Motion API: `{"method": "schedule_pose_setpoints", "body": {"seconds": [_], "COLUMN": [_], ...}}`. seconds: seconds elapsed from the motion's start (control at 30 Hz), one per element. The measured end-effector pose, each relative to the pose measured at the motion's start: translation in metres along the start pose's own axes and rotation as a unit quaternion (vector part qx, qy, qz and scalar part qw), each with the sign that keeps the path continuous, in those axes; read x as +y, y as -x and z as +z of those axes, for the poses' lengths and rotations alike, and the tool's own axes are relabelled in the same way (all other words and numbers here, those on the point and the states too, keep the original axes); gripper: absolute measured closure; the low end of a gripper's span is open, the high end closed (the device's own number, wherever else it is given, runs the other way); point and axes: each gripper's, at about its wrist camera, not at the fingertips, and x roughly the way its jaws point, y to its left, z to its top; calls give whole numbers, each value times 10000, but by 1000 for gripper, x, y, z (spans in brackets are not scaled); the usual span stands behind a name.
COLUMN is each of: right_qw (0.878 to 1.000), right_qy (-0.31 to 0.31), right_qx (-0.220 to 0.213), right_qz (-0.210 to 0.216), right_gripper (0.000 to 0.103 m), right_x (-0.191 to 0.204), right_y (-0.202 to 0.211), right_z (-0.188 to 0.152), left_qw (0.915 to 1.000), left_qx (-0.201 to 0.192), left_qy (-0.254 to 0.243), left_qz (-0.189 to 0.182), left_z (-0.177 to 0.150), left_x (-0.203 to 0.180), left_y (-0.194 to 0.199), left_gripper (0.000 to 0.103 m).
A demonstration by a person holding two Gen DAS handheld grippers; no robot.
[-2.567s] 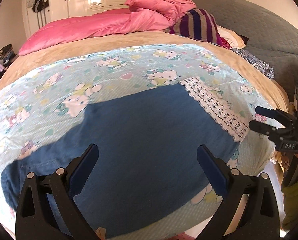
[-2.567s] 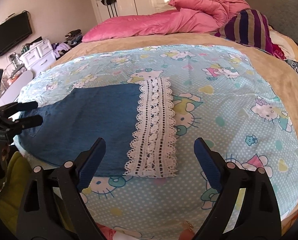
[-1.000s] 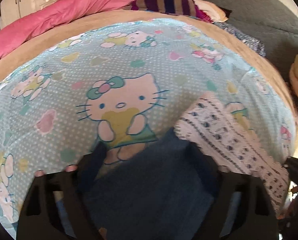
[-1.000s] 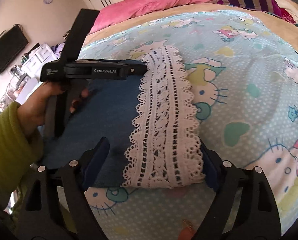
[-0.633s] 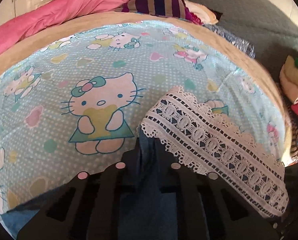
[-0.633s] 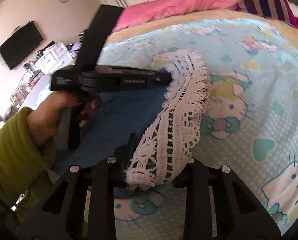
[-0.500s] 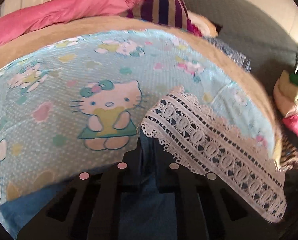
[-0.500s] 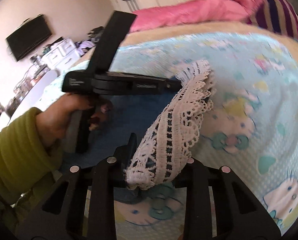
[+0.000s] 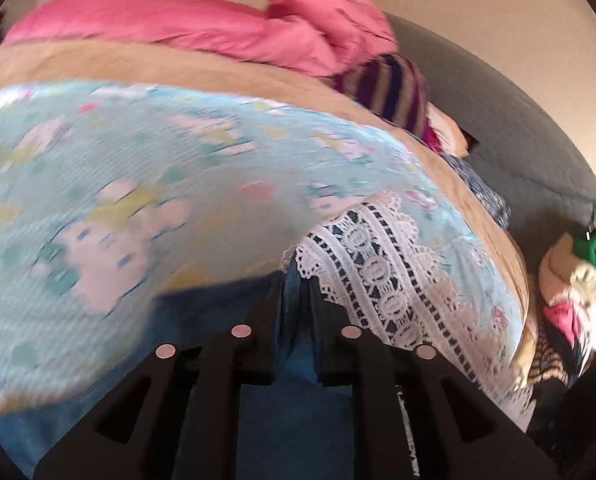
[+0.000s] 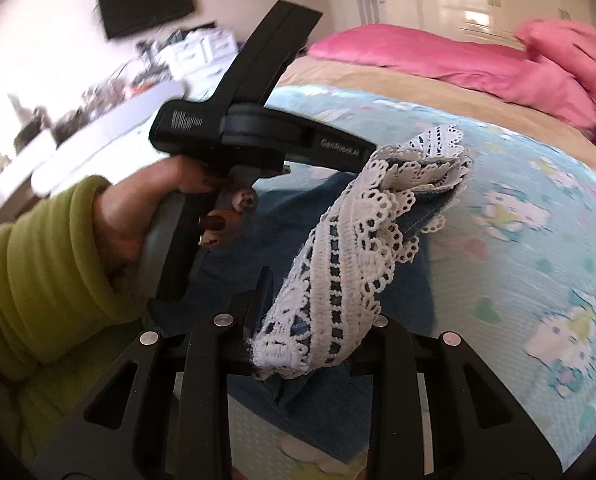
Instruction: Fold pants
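The blue denim pants (image 10: 282,216) with a white lace hem (image 10: 337,272) lie on a pale blue cartoon-print sheet (image 10: 517,240). My right gripper (image 10: 305,320) is shut on the near corner of the lace hem and holds it lifted. My left gripper (image 9: 296,292) is shut on the far corner of the hem, blue denim between its jaws, the lace (image 9: 381,276) stretching to the right. In the right wrist view the left gripper's body (image 10: 258,140) shows in a hand with a green sleeve, holding the hem's far end.
Pink bedding (image 9: 202,28) and a striped cushion (image 9: 389,84) lie at the bed's head. A grey headboard (image 9: 497,120) stands to the right, with piled clothes (image 9: 577,288) beside the bed. A TV (image 10: 146,0) and cluttered white furniture (image 10: 98,100) are at the left.
Both grippers, open above the flat pants earlier, closed on the lace hem's two corners and have raised the hem off the sheet, swinging it up and over towards the left.
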Motion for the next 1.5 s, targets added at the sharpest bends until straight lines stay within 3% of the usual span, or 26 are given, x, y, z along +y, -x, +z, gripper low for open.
{"method": "schedule_pose_setpoints", "body": {"seconds": [0.17,0.27,0.37,0.47,0.53,0.77,0.87,0.97,1.03,1.1,1.13,1.17,1.23,1.33,1.4,1.43,1.47,1.5], "right_qw": [9966,9906,9872,9857,9856,9908,9959,9988,9990,9974,9967,9962,9933,9876,9811,9762,9750,9770], "right_qy": [767,1235,1425,1524,1558,1263,887,348,-17,-425,-549,-719,-1085,-1492,-1776,-1960,-1964,-1896], "right_qx": [263,462,585,641,620,274,29,-38,-58,130,218,272,311,495,702,799,823,776], "right_qz": [-159,-373,-416,-336,-235,397,153,-352,-450,-565,-555,-415,-243,-19,322,474,640,597], "right_gripper": [82,81,80,75,70,46,38,38,37,37,37,37,37,37,39,53,78,85], "right_x": [43,67,80,88,93,73,39,-6,-35,-66,-75,-88,-113,-128,-138,-144,-139,-136], "right_y": [-20,-37,-50,-55,-54,-13,4,8,5,-7,-13,-21,-39,-60,-81,-89,-89,-88], "right_z": [2,-2,-4,-7,-7,-1,8,18,27,36,39,45,56,61,60,58,57,55], "left_qw": [9952,9826,9759,9706,9696,9766,9788,9818,9828,9832,9830,9828,9818,9819,9835,9846,9861,9881], "left_qx": [-311,-600,-720,-663,-582,-411,-339,-232,-191,-162,-159,-157,-165,-268,-401,-449,-485,-532], "left_qy": [917,1758,2061,2285,2317,2088,2013,1884,1836,1803,1792,1800,1864,1851,1744,1668,1572,1412], "left_qz": [153,17,6,-354,-530,-294,-189,-25,70,252,362,385,323,290,259,248,247,287], "left_z": [-18,-33,-43,-52,-53,-53,-52,-48,-47,-46,-46,-46,-47,-47,-44,-42,-39,-37], "left_x": [53,93,112,121,119,110,106,99,95,94,93,93,94,93,87,83,78,72], "left_y": [39,67,81,81,76,66,59,50,46,42,42,41,40,44,48,49,50,52], "left_gripper": [70,56,53,44,40,31,23,15,16,24,46,61,66,84,86,86,86,86]}}
